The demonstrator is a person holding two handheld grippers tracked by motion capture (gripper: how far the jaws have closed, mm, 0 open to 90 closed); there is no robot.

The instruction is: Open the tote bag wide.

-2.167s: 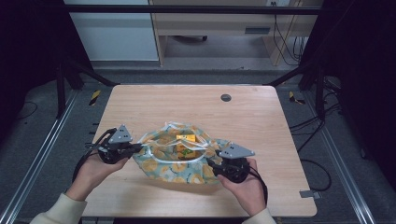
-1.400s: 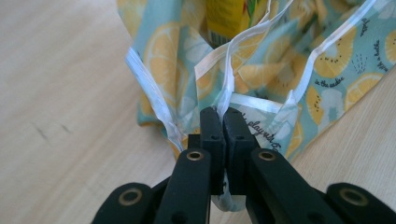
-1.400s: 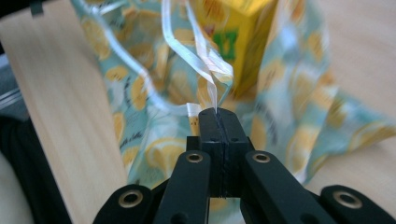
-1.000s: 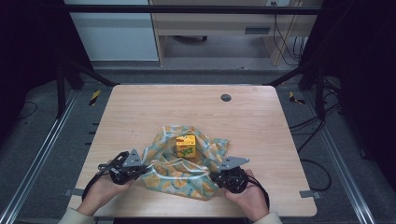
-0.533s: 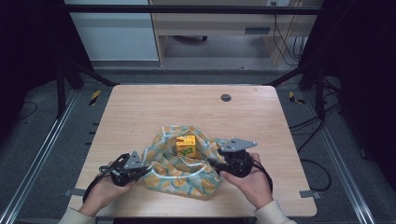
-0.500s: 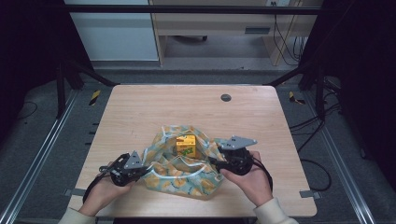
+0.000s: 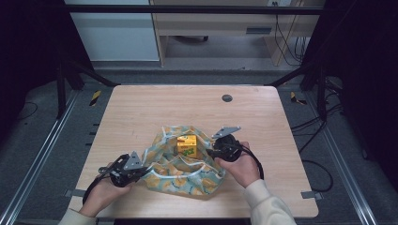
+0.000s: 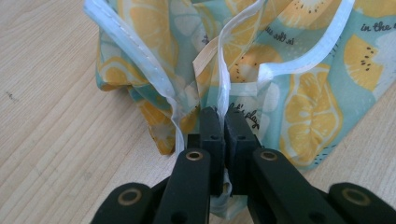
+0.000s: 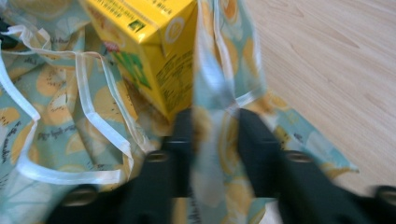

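Cloth bag (image 7: 185,168), lemon print with a white hem, lies crumpled on the near half of the table (image 7: 141,108). A yellow carton (image 7: 187,145) stands upright in its open mouth, top poking above the fabric.

Left gripper (image 7: 141,171) is clenched on the bag's left edge; in the left gripper view the jaws are pressed together on the hem (image 8: 219,93), fabric bunched above them.

Right gripper (image 7: 212,153) sits at the bag's right edge, just beside the carton. In the right gripper view a fold of cloth (image 9: 212,121) runs up between the jaws, which have just been closing. The frame is blurred and a gap shows either side of the fold, so I read it as not yet pinched.

Progress, my read: carton is in the bag, left side secured. Left to do: get a firm right-side grip, then lift or draw the mouth up around the carton. Bag is still slack and flat.
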